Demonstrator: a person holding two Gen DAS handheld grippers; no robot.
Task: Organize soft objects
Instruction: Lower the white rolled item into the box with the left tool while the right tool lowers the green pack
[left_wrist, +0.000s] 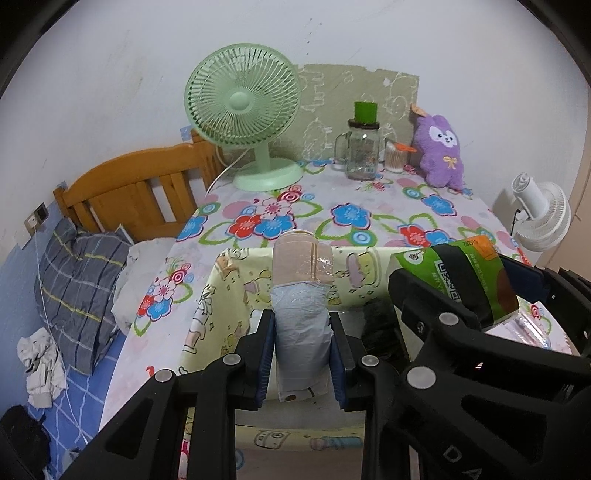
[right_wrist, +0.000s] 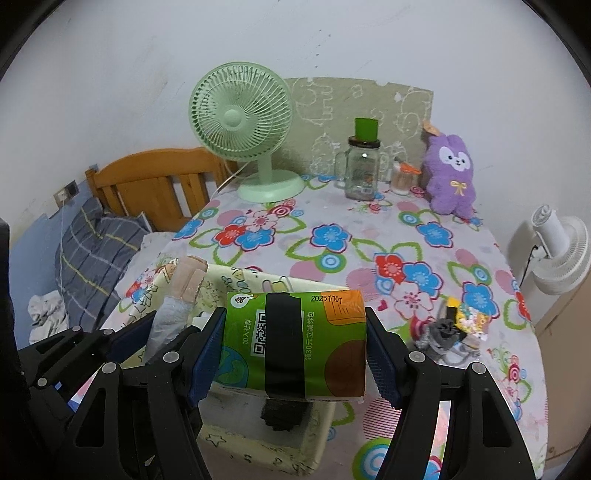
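Left gripper (left_wrist: 301, 341): jaws pressed onto a pale grey-blue roll wrapped in plastic (left_wrist: 301, 328), one blue pad on each flank. The roll stands between the fingers and juts forward past the tips, where a beige taped band circles its far end.
Right gripper (right_wrist: 295, 349): jaws clamped on a green tissue pack (right_wrist: 295, 345), pads flat against its two short ends. The pack lies crosswise between the fingers, a black band around its middle.
Position of both loads: held above a fabric storage box (right_wrist: 258, 443) with a pale yellow cartoon print. The roll is on the left side, the pack on the right, just beside each other.
Box contents: a dark soft item (right_wrist: 282, 413) lies inside, under the tissue pack; its kind cannot be told.
Table (right_wrist: 369, 236): floral cloth. A small heap of oddments (right_wrist: 448, 328) lies right of the box.
Far edge: green desk fan (right_wrist: 240, 122), glass jar (right_wrist: 361, 166) with green cap, purple plush toy (right_wrist: 450, 177), all against the wall.
Left of table: wooden headboard (left_wrist: 133, 184), plaid pillow (left_wrist: 81, 280).
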